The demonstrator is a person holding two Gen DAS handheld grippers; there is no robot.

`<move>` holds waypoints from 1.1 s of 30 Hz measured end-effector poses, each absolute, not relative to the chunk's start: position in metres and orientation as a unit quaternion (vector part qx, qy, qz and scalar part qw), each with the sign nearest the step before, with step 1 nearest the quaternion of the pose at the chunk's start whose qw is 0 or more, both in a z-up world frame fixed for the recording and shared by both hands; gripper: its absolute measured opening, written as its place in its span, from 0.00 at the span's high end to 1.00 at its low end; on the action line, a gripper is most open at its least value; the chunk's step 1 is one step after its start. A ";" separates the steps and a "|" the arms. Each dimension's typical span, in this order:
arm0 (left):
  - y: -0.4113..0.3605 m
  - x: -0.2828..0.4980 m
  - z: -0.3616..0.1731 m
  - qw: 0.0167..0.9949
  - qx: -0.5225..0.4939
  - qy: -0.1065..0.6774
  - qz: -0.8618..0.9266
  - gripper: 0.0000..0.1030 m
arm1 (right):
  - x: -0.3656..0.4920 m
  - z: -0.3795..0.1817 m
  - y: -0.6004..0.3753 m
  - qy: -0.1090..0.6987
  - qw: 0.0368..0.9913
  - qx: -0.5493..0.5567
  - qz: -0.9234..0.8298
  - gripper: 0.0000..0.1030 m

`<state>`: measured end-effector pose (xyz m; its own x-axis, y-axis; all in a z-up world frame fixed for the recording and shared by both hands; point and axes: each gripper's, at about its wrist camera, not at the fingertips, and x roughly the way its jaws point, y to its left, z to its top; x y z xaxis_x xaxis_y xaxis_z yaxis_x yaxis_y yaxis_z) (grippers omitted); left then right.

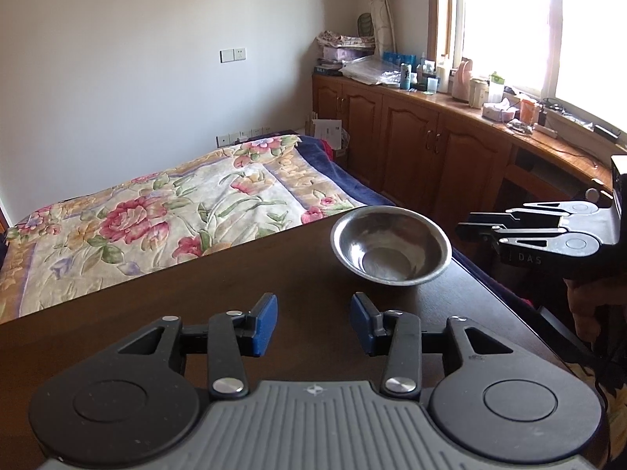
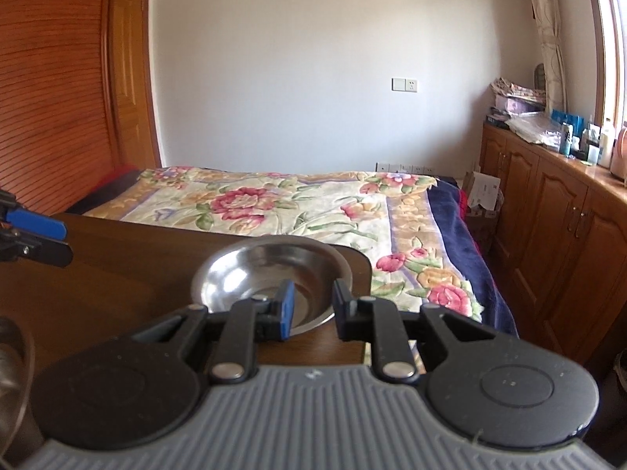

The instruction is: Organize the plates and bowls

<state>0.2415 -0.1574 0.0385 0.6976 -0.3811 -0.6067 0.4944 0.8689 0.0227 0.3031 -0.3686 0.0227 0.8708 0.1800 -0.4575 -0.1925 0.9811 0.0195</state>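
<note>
Left wrist view: left gripper [image 1: 313,323] spread, empty, over table [image 1: 164,313] mid-surface. Steel bowl [image 1: 390,245] upright near far right corner.

Right wrist view: right gripper [image 2: 311,307] spread, empty, just short of bowl's near rim. Advise: straddle near rim, pinch firmly, lift level; steel slippery.

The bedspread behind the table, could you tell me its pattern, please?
Cream bedspread with pink flowers; right wrist view.

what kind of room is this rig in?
Most likely a home bedroom. A bed with a floral blanket sits just beyond the dark table holding the steel bowl, and wooden cabinets cluttered with bottles run under a curtained window.
</note>
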 end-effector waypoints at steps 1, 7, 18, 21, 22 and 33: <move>-0.160 0.246 0.037 0.916 0.095 0.310 -0.237 0.54 | 0.305 0.021 -0.370 0.236 0.967 -0.010 0.095 0.78; -0.172 0.273 0.028 0.910 0.083 0.330 -0.236 0.47 | 0.317 0.012 -0.378 0.240 0.966 0.007 0.091 0.66; -0.198 0.311 0.017 0.894 0.079 0.364 -0.250 0.47 | 0.335 0.003 -0.384 0.249 0.963 0.032 0.101 0.60; -0.204 0.319 0.016 0.889 0.070 0.373 -0.256 0.51 | 0.337 0.002 -0.386 0.252 0.962 0.038 0.103 0.60; -0.205 0.321 0.015 0.888 0.067 0.375 -0.258 0.51 | 0.339 0.002 -0.386 0.253 0.961 0.039 0.104 0.60; -0.220 0.343 0.006 0.867 0.032 0.417 -0.270 0.62 | 0.342 -0.001 -0.387 0.264 0.956 0.059 0.111 0.60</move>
<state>0.3435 -0.2197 0.0056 0.5061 -0.4416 -0.7408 0.4951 0.8521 -0.1698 0.3419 -0.3874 -0.0015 0.8361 0.2442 -0.4913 -0.1820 0.9682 0.1714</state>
